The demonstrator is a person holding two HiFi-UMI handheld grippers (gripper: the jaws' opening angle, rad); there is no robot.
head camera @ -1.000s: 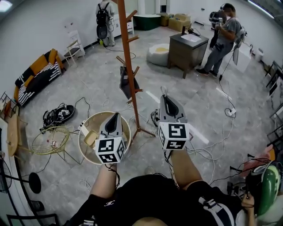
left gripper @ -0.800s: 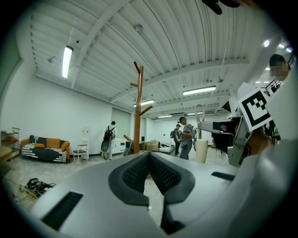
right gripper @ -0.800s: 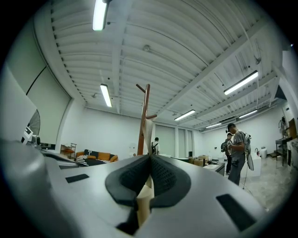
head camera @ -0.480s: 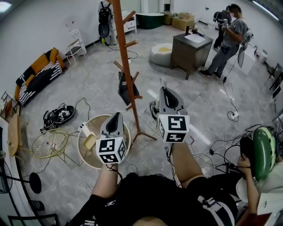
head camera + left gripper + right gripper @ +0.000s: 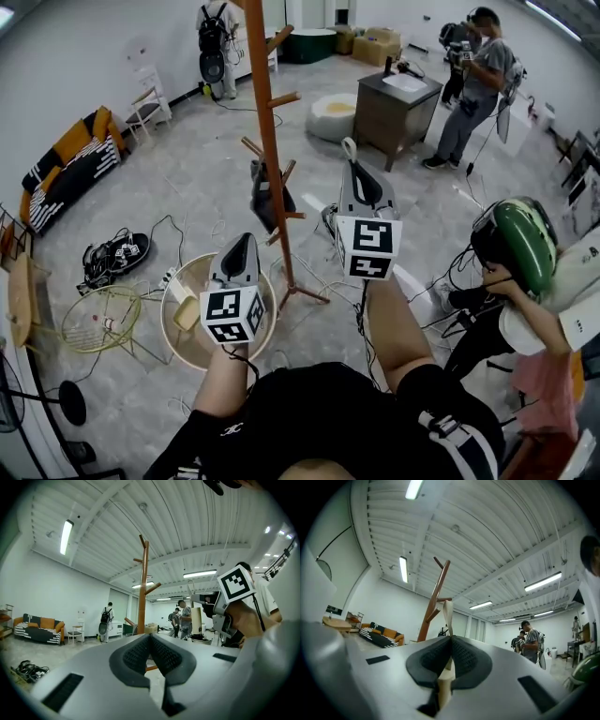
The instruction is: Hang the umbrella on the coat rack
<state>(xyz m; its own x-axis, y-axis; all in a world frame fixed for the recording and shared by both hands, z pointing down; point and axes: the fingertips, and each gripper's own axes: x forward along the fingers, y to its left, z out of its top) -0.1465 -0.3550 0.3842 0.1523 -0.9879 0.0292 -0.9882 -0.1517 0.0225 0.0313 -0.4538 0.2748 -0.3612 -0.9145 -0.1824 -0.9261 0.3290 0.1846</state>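
Note:
The brown wooden coat rack (image 5: 269, 150) stands just ahead, its pegs angled upward, with a dark bag (image 5: 266, 194) hung low on it. My right gripper (image 5: 351, 167) is shut on the umbrella's cream handle, and the handle's cream strap loop (image 5: 349, 148) sticks out past the tips, right of the pole. The right gripper view shows the strap (image 5: 447, 613) rising from the right gripper (image 5: 451, 639) beside the coat rack (image 5: 436, 597). The rest of the umbrella is hidden. My left gripper (image 5: 241, 241) is shut and empty, lower left of the pole; the left gripper (image 5: 150, 637) faces the coat rack (image 5: 143, 578).
A round cream tub (image 5: 185, 330) sits under the left gripper, with a yellow wire chair (image 5: 98, 319) to its left. Cables cross the floor. A crouching person in a green helmet (image 5: 518, 242) is close on the right. A wooden cabinet (image 5: 394, 108) and a standing person (image 5: 473, 80) are beyond.
The right gripper has risen slightly with the strap, nearer the rack's pegs. The person in the green helmet has moved in from the right edge. The left gripper has barely moved.

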